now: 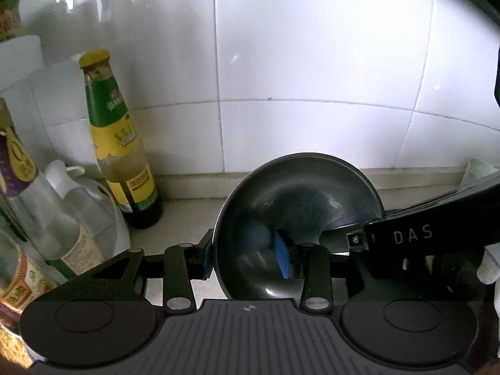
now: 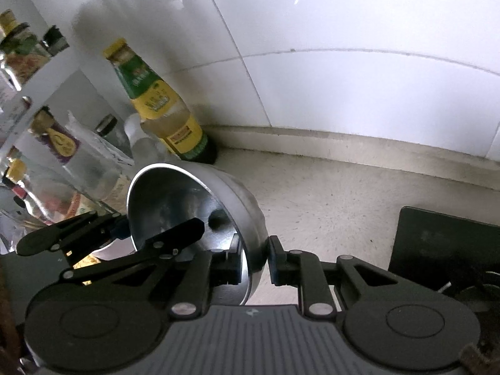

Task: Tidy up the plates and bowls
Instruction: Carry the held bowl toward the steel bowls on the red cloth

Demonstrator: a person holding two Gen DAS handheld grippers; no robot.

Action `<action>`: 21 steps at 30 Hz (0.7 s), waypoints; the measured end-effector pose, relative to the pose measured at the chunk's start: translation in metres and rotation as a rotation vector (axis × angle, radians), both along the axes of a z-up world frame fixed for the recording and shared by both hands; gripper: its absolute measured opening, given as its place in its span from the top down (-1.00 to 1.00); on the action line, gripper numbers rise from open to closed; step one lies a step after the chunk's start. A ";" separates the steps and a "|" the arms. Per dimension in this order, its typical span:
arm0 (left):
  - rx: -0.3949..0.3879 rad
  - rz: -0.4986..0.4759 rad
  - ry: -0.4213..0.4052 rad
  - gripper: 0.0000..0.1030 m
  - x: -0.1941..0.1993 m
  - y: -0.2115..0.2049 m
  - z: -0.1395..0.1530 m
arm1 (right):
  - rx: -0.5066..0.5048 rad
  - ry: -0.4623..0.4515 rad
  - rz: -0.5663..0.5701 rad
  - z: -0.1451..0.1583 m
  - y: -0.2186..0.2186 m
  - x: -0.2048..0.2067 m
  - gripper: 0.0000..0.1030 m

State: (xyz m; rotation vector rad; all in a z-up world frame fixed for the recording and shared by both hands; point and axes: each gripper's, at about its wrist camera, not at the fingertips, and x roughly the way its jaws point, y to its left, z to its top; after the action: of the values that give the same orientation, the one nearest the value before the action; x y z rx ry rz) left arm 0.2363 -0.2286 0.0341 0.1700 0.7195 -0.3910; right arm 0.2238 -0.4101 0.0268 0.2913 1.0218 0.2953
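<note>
A steel bowl (image 1: pixel 297 193) hangs tilted on its side above the counter, with both grippers on it. My left gripper (image 1: pixel 245 259) is shut on the bowl's wall, one blue pad outside and one inside. The right gripper (image 1: pixel 356 237) reaches in from the right and clamps the opposite rim. In the right wrist view the bowl (image 2: pixel 175 200) opens toward the left. My right gripper (image 2: pixel 256 265) is shut on its near rim, and the left gripper (image 2: pixel 122 228) holds the far rim.
A sauce bottle with a green and yellow label (image 1: pixel 120 143) (image 2: pixel 165 109) stands by the white tiled wall. Left of it is a white rack (image 2: pixel 47 78) with several bottles and jars. The beige counter (image 2: pixel 343 193) runs right to a black object (image 2: pixel 437 243).
</note>
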 end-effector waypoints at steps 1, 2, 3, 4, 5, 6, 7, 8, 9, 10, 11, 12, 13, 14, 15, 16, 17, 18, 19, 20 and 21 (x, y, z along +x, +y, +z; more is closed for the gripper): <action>-0.003 -0.005 -0.006 0.09 -0.004 0.001 0.002 | -0.003 -0.006 -0.003 0.004 0.001 -0.004 0.67; -0.006 -0.009 -0.011 0.09 -0.007 0.001 0.004 | -0.006 -0.012 -0.007 0.008 0.001 -0.008 0.67; -0.007 -0.015 -0.017 0.09 -0.011 0.002 0.005 | -0.008 -0.017 -0.010 0.011 0.002 -0.012 0.67; -0.008 -0.020 -0.022 0.09 -0.015 0.003 0.007 | -0.010 -0.021 -0.014 0.014 0.003 -0.016 0.67; -0.010 -0.027 -0.029 0.09 -0.019 0.004 0.008 | -0.012 -0.026 -0.019 0.017 0.004 -0.021 0.67; -0.011 -0.032 -0.035 0.09 -0.022 0.005 0.010 | -0.014 -0.029 -0.023 0.020 0.004 -0.025 0.67; -0.012 -0.039 -0.041 0.09 -0.027 0.006 0.012 | -0.015 -0.031 -0.028 0.022 0.004 -0.029 0.67; -0.014 -0.044 -0.046 0.09 -0.031 0.006 0.014 | -0.016 -0.033 -0.033 0.024 0.005 -0.034 0.67; -0.017 -0.050 -0.053 0.09 -0.036 0.007 0.015 | -0.018 -0.036 -0.038 0.027 0.006 -0.039 0.67; -0.019 -0.056 -0.061 0.09 -0.041 0.008 0.017 | -0.020 -0.040 -0.043 0.029 0.007 -0.043 0.67; -0.019 -0.061 -0.068 0.09 -0.044 0.009 0.018 | -0.021 -0.044 -0.049 0.031 0.008 -0.049 0.67; -0.020 -0.067 -0.074 0.09 -0.049 0.010 0.020 | -0.022 -0.049 -0.055 0.033 0.009 -0.053 0.67; -0.021 -0.076 -0.079 0.09 -0.053 0.011 0.021 | -0.023 -0.053 -0.060 0.036 0.010 -0.058 0.67; -0.022 -0.084 -0.082 0.09 -0.057 0.012 0.022 | -0.024 -0.056 -0.065 0.038 0.011 -0.062 0.67; -0.025 -0.093 -0.083 0.09 -0.061 0.013 0.023 | -0.024 -0.059 -0.072 0.040 0.012 -0.067 0.67; -0.028 -0.103 -0.083 0.08 -0.065 0.013 0.024 | -0.026 -0.061 -0.079 0.042 0.013 -0.073 0.67; -0.031 -0.112 -0.083 0.08 -0.069 0.014 0.024 | -0.028 -0.063 -0.086 0.044 0.014 -0.078 0.67; -0.032 -0.122 -0.083 0.08 -0.072 0.015 0.024 | -0.030 -0.064 -0.093 0.046 0.014 -0.083 0.67; -0.033 -0.132 -0.084 0.08 -0.076 0.016 0.025 | -0.033 -0.065 -0.101 0.047 0.015 -0.088 0.67; -0.033 -0.140 -0.084 0.08 -0.079 0.017 0.025 | -0.035 -0.066 -0.108 0.048 0.015 -0.093 0.67; -0.033 -0.149 -0.084 0.08 -0.083 0.018 0.025 | -0.037 -0.066 -0.115 0.048 0.016 -0.098 0.67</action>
State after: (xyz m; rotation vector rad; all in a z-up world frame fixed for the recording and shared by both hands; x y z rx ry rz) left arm 0.1535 -0.2109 0.0589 0.2084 0.6188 -0.5342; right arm 0.1262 -0.3945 0.0753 0.3037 0.9408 0.1809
